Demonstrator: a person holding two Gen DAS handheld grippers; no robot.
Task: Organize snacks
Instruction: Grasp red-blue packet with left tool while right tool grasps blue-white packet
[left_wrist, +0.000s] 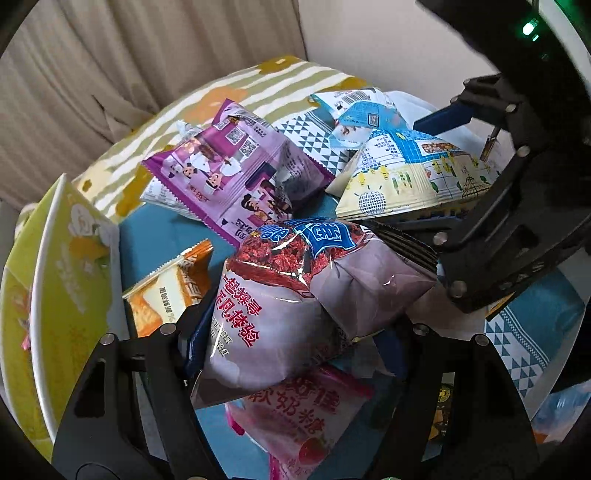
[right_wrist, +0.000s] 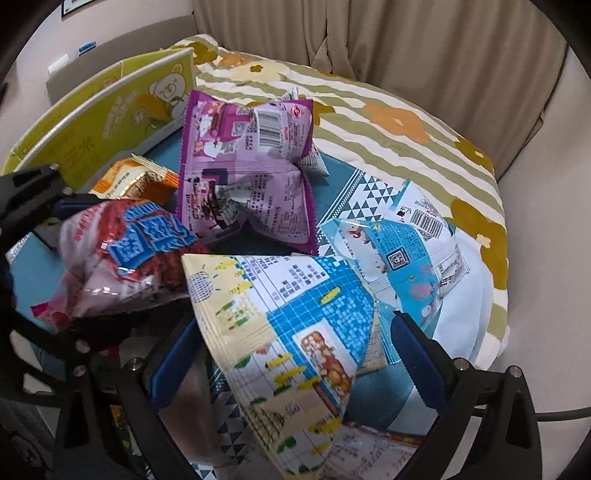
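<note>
Bed: a striped quilt (right_wrist: 388, 107) with orange and mustard flowers lies under everything, curtains (right_wrist: 424, 40) behind it.
Mat: a teal cloth (left_wrist: 159, 236) with white triangle borders is spread on the quilt; the snacks lie on it in a loose heap.
Box: a green carton (left_wrist: 55, 280) stands open at the mat's edge, beside the orange packet.
Purple bag (right_wrist: 247, 166): puffed, propped at the far side of the heap, near the box.
Yellow-and-blue bag (right_wrist: 291, 332): cone-shaped, tilted over the mat, between the right gripper's (right_wrist: 295, 354) blue fingers (right_wrist: 413, 354). The fingers stand on either side of it; whether they press it I cannot tell.
Red-and-grey bag (left_wrist: 295, 295): clenched by the left gripper (left_wrist: 295, 339), raised above a pink packet (left_wrist: 299, 421); its top leans against the yellow-and-blue bag.
Light blue bag (right_wrist: 406, 258): lies just behind the yellow-and-blue one, touching it.
Orange packet (left_wrist: 170, 291): small, flat on the mat, between the box and the red-and-grey bag.
</note>
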